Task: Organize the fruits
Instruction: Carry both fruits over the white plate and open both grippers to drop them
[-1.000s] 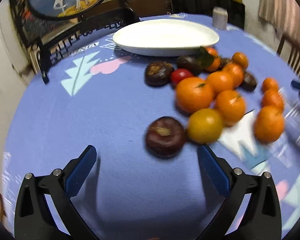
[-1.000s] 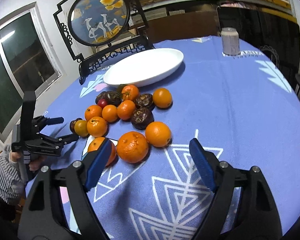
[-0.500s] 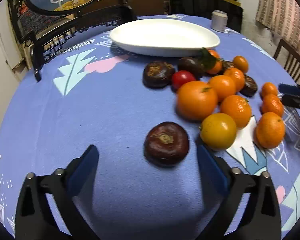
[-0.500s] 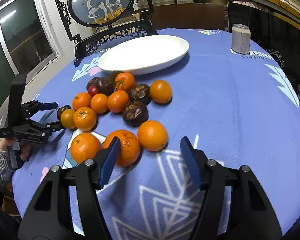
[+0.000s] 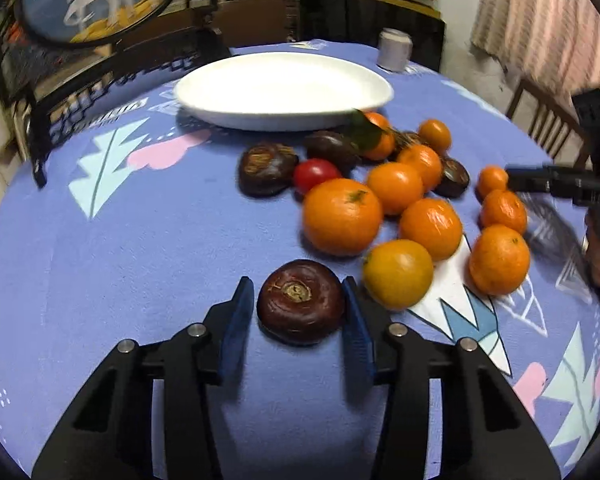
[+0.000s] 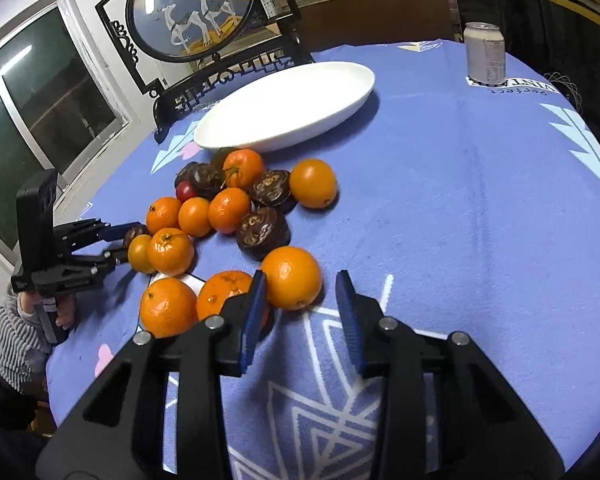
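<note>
A dark brown round fruit [image 5: 301,302] lies on the blue cloth between the blue pads of my left gripper [image 5: 298,298]; the right pad touches it, the left pad stands a hair off. A yellow-orange fruit [image 5: 398,274] lies just right of it. My right gripper [image 6: 300,292] is open around the near side of an orange [image 6: 291,278], with another orange [image 6: 226,294] outside its left pad. Several oranges, dark fruits and a red one [image 5: 315,173] are piled between the grippers and the white oval plate [image 5: 236,108], which also shows in the right wrist view [image 6: 340,100].
A soda can [image 6: 485,58] stands at the far right of the round table. A black framed round screen [image 6: 192,12] stands behind the plate. The left gripper [image 6: 116,240] shows in the right wrist view at the table's left edge.
My left gripper has moved forward and its jaws have narrowed around the dark brown fruit. My right gripper has moved closer to the near orange and its jaws have narrowed.
</note>
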`<state>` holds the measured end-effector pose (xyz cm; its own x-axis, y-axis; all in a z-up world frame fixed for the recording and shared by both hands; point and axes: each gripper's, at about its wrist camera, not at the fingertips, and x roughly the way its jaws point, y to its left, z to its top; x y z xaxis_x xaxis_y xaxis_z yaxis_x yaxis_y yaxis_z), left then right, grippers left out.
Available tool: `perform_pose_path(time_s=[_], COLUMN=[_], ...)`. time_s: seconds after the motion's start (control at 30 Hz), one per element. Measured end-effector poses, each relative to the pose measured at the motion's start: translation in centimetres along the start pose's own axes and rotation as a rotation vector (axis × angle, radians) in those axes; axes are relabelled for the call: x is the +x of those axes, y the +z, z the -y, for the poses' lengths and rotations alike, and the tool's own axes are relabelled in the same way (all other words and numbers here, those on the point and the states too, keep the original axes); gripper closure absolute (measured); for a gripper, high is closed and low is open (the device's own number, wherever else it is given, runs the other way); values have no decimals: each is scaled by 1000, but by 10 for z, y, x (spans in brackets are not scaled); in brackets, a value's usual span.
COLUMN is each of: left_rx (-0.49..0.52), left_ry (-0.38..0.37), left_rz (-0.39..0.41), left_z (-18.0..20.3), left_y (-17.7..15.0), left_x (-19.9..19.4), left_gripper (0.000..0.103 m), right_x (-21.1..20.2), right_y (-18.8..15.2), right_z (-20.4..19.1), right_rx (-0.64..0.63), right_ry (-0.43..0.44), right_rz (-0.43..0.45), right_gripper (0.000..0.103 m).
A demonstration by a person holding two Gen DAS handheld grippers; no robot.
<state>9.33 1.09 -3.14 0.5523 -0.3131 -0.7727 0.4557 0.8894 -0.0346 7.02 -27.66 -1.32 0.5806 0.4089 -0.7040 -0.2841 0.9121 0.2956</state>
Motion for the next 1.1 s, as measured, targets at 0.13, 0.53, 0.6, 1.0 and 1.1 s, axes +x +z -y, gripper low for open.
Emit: perform_pose_path(time_s=[0.13, 0.53, 0.6, 1.0, 1.1], left_rx=[-32, 43, 27, 26, 19], left_ry=[-29, -28, -41, 37, 47], left_rz=[8, 6, 12, 122, 159], left_z=[-11, 6, 4, 4, 7], left_y=[1, 1, 1, 60, 102], left_x=[0, 1, 1, -22, -13], left_gripper=[56, 62, 63, 63, 62], right_x=[-1, 30, 28, -5, 12], right_y=[4, 12, 11, 60, 104], right_z=[2, 13, 12, -18, -32], right_rx=[7, 86, 87, -21, -42], right_ry=[-32, 101, 95, -18, -12], right_rz=[17, -76, -70, 64, 102], right_gripper=[65, 62, 66, 66, 66])
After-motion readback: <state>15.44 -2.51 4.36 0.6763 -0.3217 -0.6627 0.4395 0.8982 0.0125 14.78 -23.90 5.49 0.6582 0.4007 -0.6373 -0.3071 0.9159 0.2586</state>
